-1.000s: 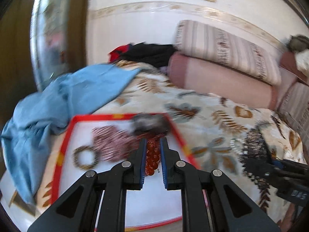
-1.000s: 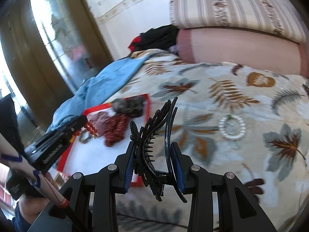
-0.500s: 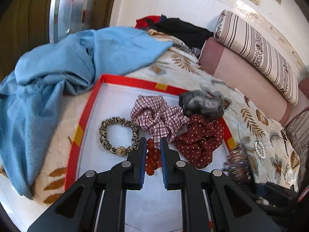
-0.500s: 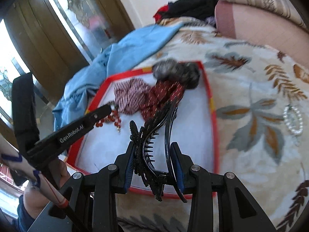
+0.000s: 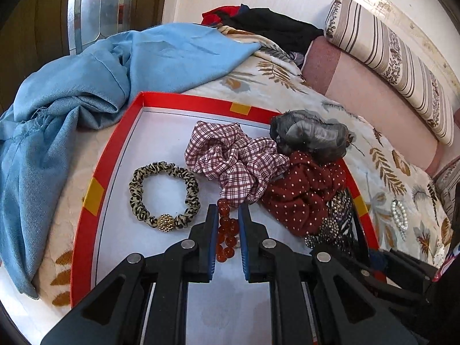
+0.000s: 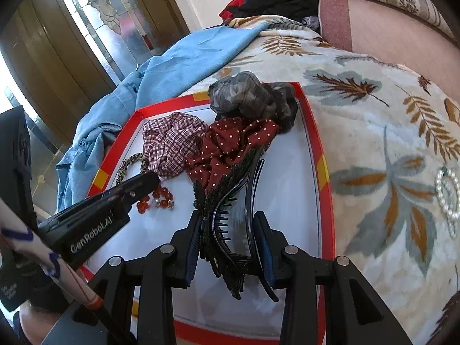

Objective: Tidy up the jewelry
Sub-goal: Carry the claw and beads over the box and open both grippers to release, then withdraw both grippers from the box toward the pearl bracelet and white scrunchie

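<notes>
left gripper (image 5: 226,212): clamped tight on the red bead bracelet (image 5: 225,234), beads bunched between the two pads and spilling out a bit past the tips; it hangs low over the white floor of the tray
right gripper (image 6: 227,224): squeezing a big black hair claw clip (image 6: 230,201), teeth and curved arms poking out forward past the fingers, over the tray's near half
tray (image 5: 178,102): red rim with yellow patches, white inside, sitting on the leafy bedspread (image 6: 373,120)
leopard scrunchie (image 5: 164,194): flat in the tray just left of the left gripper's tips, gold bead facing the camera
checked scrunchie (image 5: 234,158): right in front of the bracelet, nearly touching the top beads
dotted maroon scrunchie (image 5: 302,192): to the right of that, overlapping it; the clip's tip reaches its edge in the right wrist view
grey scrunchie (image 5: 309,135): far right corner, draped over the rim
pearl piece (image 6: 447,192): out on the bedspread, well clear of the tray
blue cloth (image 5: 86,86): heaped past the tray's left and far edge
</notes>
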Demonstrator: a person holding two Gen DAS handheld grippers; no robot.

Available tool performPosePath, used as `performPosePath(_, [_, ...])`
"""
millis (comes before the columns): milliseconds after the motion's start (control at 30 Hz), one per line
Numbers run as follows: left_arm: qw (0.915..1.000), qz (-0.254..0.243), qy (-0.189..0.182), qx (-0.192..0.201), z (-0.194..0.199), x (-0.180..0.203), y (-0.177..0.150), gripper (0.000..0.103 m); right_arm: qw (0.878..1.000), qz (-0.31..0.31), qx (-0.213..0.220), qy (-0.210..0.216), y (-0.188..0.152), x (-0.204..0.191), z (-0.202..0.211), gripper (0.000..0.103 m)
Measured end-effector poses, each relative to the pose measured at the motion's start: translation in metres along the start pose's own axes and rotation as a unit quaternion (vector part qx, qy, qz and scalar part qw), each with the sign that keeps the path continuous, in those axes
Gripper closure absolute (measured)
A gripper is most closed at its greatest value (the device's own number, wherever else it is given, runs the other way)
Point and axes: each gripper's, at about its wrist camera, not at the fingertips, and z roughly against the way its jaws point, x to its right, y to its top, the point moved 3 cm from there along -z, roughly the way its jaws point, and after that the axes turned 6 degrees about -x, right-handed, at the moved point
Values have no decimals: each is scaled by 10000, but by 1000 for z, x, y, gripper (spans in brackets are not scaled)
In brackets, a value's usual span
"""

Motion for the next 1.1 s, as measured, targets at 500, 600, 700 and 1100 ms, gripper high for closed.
performPosePath(500, [9986,-101,116,497,20,5,2,79,9994,13,301,145,-12,1,29,50])
performPosePath(600, [9975,-162,125,675,27,10,3,78,9989,-53,428,192,-15,2,42,48])
performPosePath(700, [9964,-247,136,804,31,16,3,76,9983,-150,507,255,-18,7,53,47])
performPosePath(1100, [9907,-714,323,1109,41,50,-4,66,9954,-612,652,330,-35,43,81,46])
